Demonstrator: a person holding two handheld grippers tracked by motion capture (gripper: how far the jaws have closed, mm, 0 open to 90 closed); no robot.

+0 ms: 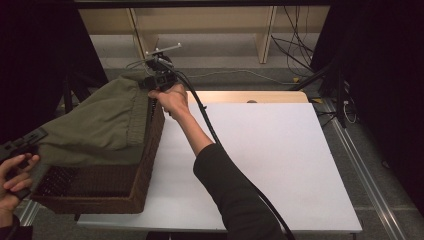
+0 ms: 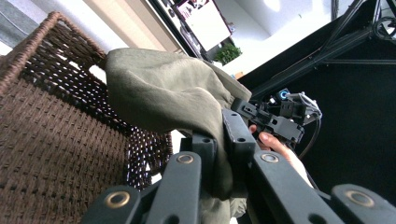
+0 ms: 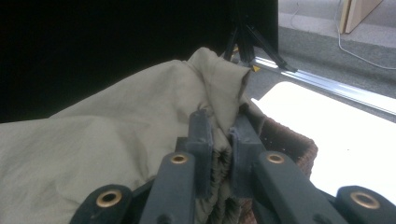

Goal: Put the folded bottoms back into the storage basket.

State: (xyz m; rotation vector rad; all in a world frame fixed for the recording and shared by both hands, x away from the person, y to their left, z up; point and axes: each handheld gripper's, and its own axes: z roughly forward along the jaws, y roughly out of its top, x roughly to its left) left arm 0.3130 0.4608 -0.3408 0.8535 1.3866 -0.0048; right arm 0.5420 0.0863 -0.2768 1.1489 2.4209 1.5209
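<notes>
An olive-green cloth point(image 1: 105, 120) hangs stretched over a brown wicker basket point(image 1: 145, 165) on the left side of the white table point(image 1: 270, 160). My left gripper point(image 1: 41, 135) holds the cloth's near-left end; in its own view the jaws of the left gripper point(image 2: 222, 140) are shut on a fold of the cloth point(image 2: 163, 88). My right gripper point(image 1: 149, 82) pinches the far end above the basket's far corner. In its own view the right gripper point(image 3: 222, 133) clamps a bunched edge of the cloth point(image 3: 116, 135). The cloth hides most of the basket's inside.
The basket's woven wall point(image 2: 56, 140) stands close by the left gripper. Its rim point(image 3: 292, 144) lies just under the right gripper. A black cable point(image 1: 210, 130) trails along the right forearm. Wooden shelving point(image 1: 200, 30) and loose cables stand beyond the table.
</notes>
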